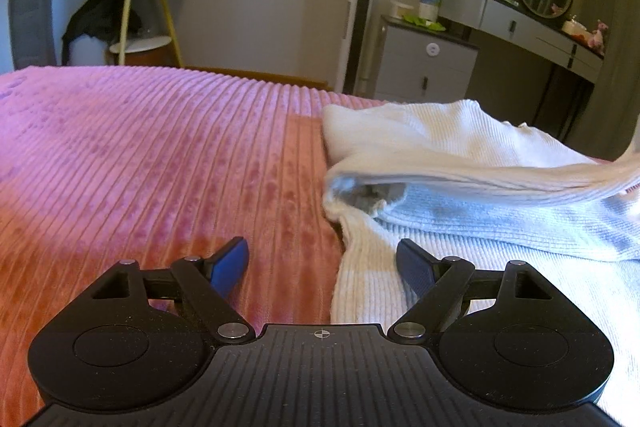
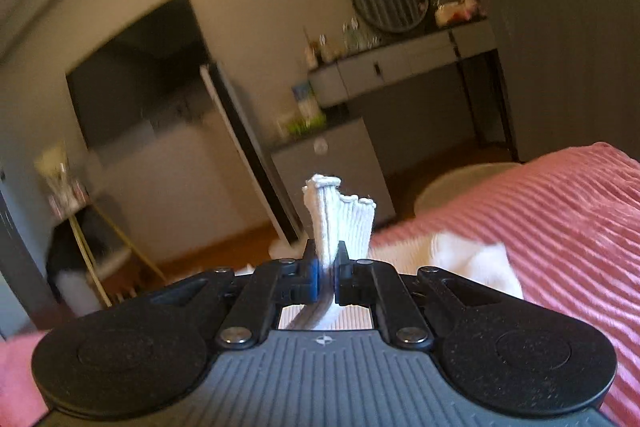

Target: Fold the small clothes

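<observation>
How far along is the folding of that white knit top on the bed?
Partly done: one layer of the white top already lies doubled over on the pink bedspread. In hand: the right gripper is shut on its ribbed edge, lifted. The left gripper is open, holding nothing. Left: laying that edge down and flattening.

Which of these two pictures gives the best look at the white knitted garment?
The left wrist view: the white knitted garment lies spread in folded layers on the pink bedspread, ribbing clear. The right wrist view shows only a bunched edge sticking up between the right gripper fingers, which are shut on it, plus a blurred patch beyond.
</observation>
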`<state>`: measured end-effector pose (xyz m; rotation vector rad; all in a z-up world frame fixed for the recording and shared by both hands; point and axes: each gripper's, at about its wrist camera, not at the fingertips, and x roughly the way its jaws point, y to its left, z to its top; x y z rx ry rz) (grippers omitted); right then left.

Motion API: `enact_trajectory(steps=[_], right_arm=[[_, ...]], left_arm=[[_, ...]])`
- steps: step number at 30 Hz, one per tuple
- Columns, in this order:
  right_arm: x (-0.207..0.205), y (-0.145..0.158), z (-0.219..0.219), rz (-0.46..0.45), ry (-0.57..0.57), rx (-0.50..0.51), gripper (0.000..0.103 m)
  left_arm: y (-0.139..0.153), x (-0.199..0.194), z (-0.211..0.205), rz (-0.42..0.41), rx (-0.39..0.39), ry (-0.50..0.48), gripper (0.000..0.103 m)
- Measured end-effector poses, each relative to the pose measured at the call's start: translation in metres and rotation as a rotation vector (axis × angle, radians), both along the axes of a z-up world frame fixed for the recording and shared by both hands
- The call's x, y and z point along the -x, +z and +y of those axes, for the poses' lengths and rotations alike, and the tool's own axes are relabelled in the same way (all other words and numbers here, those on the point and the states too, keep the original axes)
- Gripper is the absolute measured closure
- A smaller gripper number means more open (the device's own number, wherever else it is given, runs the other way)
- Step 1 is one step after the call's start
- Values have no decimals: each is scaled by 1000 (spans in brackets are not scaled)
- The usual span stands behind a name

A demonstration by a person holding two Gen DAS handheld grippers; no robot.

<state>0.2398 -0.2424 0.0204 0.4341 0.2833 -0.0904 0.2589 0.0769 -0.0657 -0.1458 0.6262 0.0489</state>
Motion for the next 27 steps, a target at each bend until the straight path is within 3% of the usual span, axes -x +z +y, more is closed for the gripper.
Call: enact_trajectory(steps=[4, 6, 8, 12, 14, 16, 21, 23, 26, 27], right_arm=[[-2, -18, -20, 26, -38, 3, 95], [-12, -38, -31, 173, -43, -49, 88], [-9, -53, -37, 249, -62, -63, 79], [8, -60, -47, 215, -90, -154, 76], [8, -59, -48, 217, -99, -155, 80], [3, -57, -45, 244, -102, -121, 96], [5, -42, -39, 168, -91, 3, 97], [0, -46, -41, 202, -114, 42, 96], [-10, -66, -44, 323, -112, 95, 96], [-9, -67, -44, 317, -104, 100, 96]], left_arm=[[-1, 1, -1, -2, -4, 0, 16], [-2, 1, -2, -2, -11, -1, 16], [-2, 2, -2, -3, -13, -4, 16], [-1, 2, -1, -4, -6, -2, 16], [-2, 2, -2, -5, -12, -7, 16], [-1, 2, -5, -6, -27, -21, 16], [-2, 2, -6, -8, -28, -23, 16], [-4, 2, -8, -6, -39, -28, 15], [-6, 1, -11, -5, -61, -37, 14], [-6, 0, -12, -5, -62, -39, 13]])
